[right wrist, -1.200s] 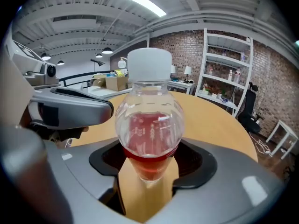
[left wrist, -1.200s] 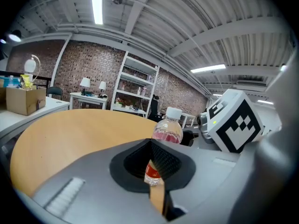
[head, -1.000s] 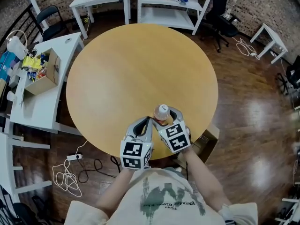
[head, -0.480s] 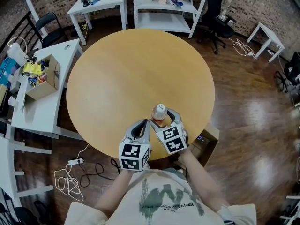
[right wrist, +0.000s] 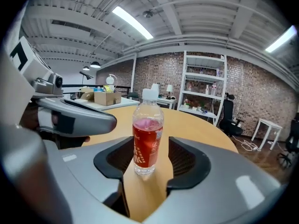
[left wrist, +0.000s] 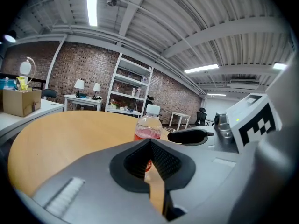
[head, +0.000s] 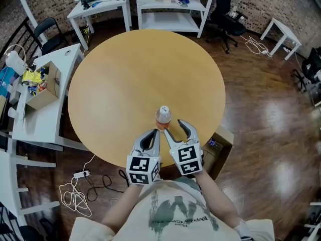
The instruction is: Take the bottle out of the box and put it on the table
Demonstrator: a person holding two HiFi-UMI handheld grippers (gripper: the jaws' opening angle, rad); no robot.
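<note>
2 grippers sit side by side at the near edge of the round wooden table (head: 140, 69), both pointing away from the person. The bottle (head: 163, 115) is clear plastic with a white cap and red drink inside. It stands upright on the table top just ahead of their tips. The right gripper (head: 174, 127) has its jaws spread. They have just been closing, yet neither pad touches the bottle. In the right gripper view it stands free just beyond the mouth, with table top showing on both sides of it. The left gripper (head: 153, 133) has its jaws pressed together at the tips with nothing pinched. It lies just beside the right one, its tips near the bottle's near-left side but apart from it.

Round about, a brown box (head: 223, 140) stands on the dark wooden floor (head: 261, 124) against the table's edge, to the right of the person. Left of the round table, a white side table (head: 40, 114) carries a cardboard carton (head: 42, 87) holding coloured packets. Beyond the far rim are a white desk (head: 100, 6) with 2 lamps, a white shelf unit (head: 170, 6), 1 black office chair (head: 225, 16) and a small white table (head: 278, 34). White cable (head: 72, 192) lies coiled on the floor at the person's left, near a power strip (head: 80, 168).
</note>
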